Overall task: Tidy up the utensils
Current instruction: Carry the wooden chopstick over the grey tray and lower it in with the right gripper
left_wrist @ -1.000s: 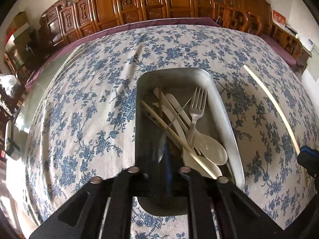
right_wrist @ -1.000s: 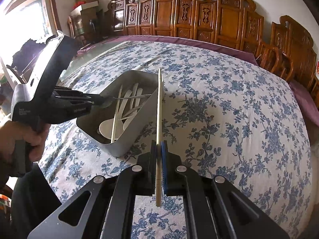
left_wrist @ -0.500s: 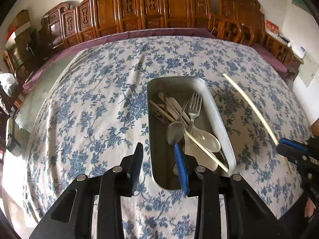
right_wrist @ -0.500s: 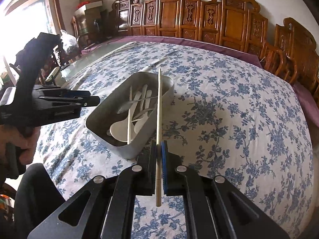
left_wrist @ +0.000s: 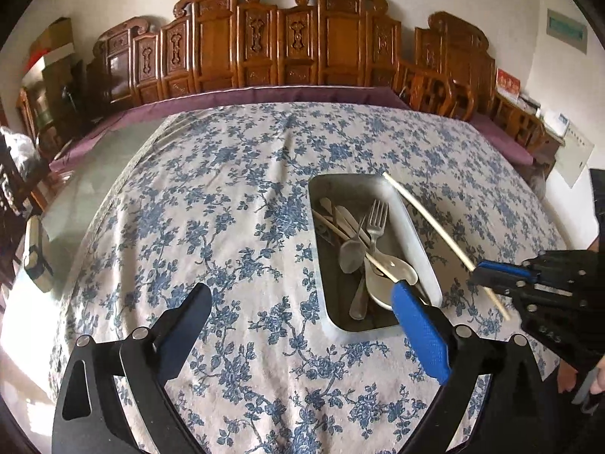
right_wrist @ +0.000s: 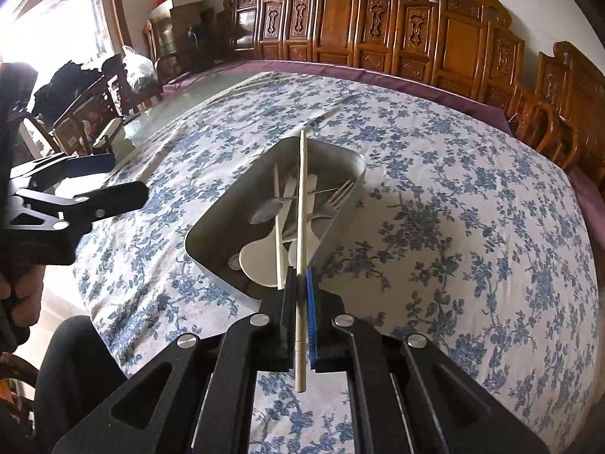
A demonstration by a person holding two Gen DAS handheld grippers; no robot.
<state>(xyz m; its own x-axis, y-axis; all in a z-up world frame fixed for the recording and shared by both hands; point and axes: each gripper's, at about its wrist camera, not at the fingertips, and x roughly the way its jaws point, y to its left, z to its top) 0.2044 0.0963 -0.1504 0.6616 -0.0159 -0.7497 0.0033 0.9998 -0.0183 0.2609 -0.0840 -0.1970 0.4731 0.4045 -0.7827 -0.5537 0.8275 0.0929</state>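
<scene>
Utensils, a metal spoon (left_wrist: 349,253), fork (left_wrist: 376,219) and pale spoons, lie piled in the metal tray (left_wrist: 423,265) on the floral-clothed desk (left_wrist: 227,227). Nearest, the left claw (left_wrist: 298,325) has just been opening and stands spread wide, empty, short of the tray. The right claw (right_wrist: 301,283) pinches a pale chopstick (right_wrist: 301,204) angled over the tray.

White tablecloth (left_wrist: 234,234) strewn with blue flowers; silver-grey metal tray (left_wrist: 423,261); cream chopstick (right_wrist: 301,204); blue pads (left_wrist: 419,336) on black gripper fingers.
</scene>
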